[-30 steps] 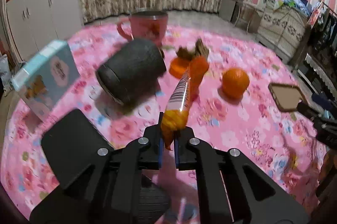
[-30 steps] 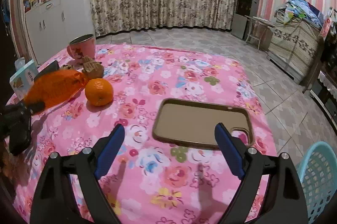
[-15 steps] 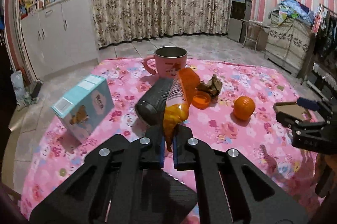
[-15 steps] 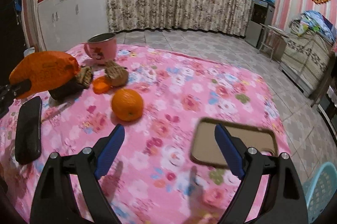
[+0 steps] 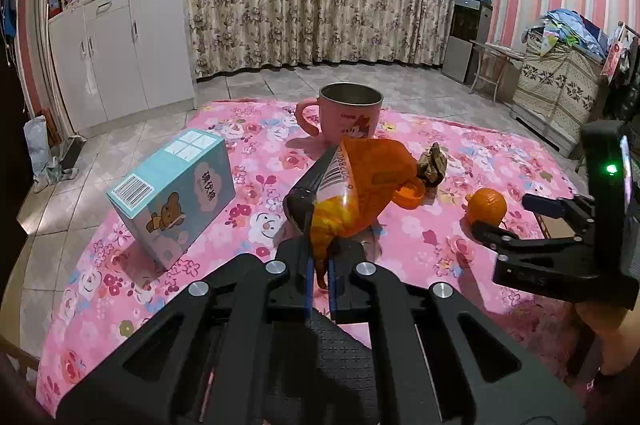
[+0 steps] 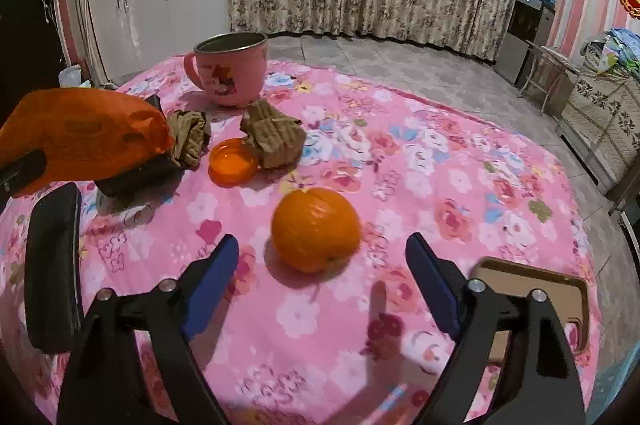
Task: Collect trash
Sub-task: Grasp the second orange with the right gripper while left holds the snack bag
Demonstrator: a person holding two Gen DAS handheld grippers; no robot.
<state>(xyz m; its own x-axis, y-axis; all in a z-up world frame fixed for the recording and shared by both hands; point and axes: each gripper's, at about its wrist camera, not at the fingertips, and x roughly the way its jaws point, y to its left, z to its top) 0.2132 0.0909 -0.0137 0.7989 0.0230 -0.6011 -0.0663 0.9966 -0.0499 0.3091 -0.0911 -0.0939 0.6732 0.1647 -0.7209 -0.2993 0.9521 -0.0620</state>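
Observation:
My left gripper (image 5: 319,275) is shut on an orange snack wrapper (image 5: 360,193) with a barcode and holds it up above the pink floral table. The wrapper also shows in the right wrist view (image 6: 84,133) at the left. My right gripper (image 6: 322,277) is open and empty, its jaws on either side of an orange fruit (image 6: 316,229) just ahead of it. It also shows in the left wrist view (image 5: 516,221). Two crumpled brown paper scraps (image 6: 276,137) (image 6: 190,137) and an orange plastic lid (image 6: 233,162) lie beyond the fruit.
A pink mug (image 5: 348,115) stands at the back. A blue carton (image 5: 176,203) stands on the left. A dark cylinder (image 6: 136,173) lies under the wrapper. A brown phone case (image 6: 532,301) lies at the right, and a teal basket edge (image 6: 616,385) below it.
My left gripper has pulled back and lifted the wrapper higher. My right gripper has moved left from the phone case to the orange fruit.

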